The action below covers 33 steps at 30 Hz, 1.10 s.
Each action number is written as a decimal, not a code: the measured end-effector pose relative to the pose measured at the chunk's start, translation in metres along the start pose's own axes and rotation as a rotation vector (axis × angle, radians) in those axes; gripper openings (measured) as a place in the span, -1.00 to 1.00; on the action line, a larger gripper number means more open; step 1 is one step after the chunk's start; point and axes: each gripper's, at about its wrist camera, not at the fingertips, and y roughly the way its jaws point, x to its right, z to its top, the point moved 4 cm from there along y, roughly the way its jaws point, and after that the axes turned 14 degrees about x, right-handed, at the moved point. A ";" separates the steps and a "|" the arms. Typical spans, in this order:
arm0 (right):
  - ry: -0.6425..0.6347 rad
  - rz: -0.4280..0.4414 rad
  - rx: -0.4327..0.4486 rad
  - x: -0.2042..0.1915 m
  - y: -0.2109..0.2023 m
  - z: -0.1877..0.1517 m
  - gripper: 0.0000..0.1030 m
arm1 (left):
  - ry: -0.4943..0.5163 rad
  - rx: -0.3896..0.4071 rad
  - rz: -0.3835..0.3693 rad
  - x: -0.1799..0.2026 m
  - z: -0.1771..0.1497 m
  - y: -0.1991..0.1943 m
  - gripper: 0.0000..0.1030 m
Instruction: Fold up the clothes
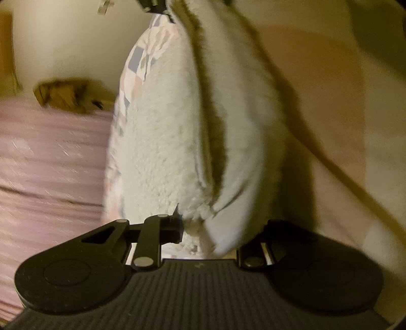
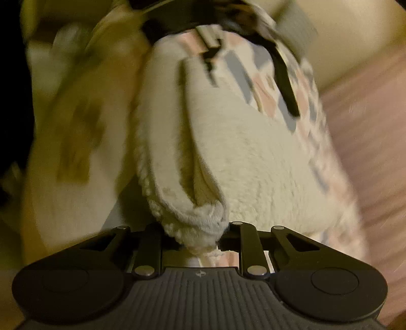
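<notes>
1. Stretching across the left side of my left wrist view is the pink bedspread, striped and smeared by motion blur; it shows again at the right edge of the right wrist view.
2. I see the fleece garment hanging lifted above that bedspread, strung between my two grippers. Its inner side is cream and woolly, its outer side a checked print of pink, grey and white, which shows along one edge in both views.
3. My left gripper has its jaws pressed together on a bunched fold of the fleece garment, and the cloth wells up between them. From the right wrist camera I see it at the far end of the cloth, though blurred.
4. My right gripper pinches a rolled hem of the same garment, the jaws squeezed onto the wad. In the left wrist view its dark tip meets the cloth at the top edge.
5. I can make out a brown crumpled object lying beyond the bedspread; I cannot tell what it is.
</notes>
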 end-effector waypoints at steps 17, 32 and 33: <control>1.138 -0.017 0.023 0.308 0.058 -0.052 -0.53 | -1.488 0.063 -0.194 -0.255 -0.139 0.091 -0.62; 1.649 -0.165 0.085 0.312 0.080 -0.116 -0.69 | -2.044 0.095 -0.035 -0.270 -0.203 0.127 -0.90; 1.607 -0.186 0.104 0.320 0.078 -0.108 -0.70 | -2.026 0.097 -0.006 -0.276 -0.201 0.124 -0.95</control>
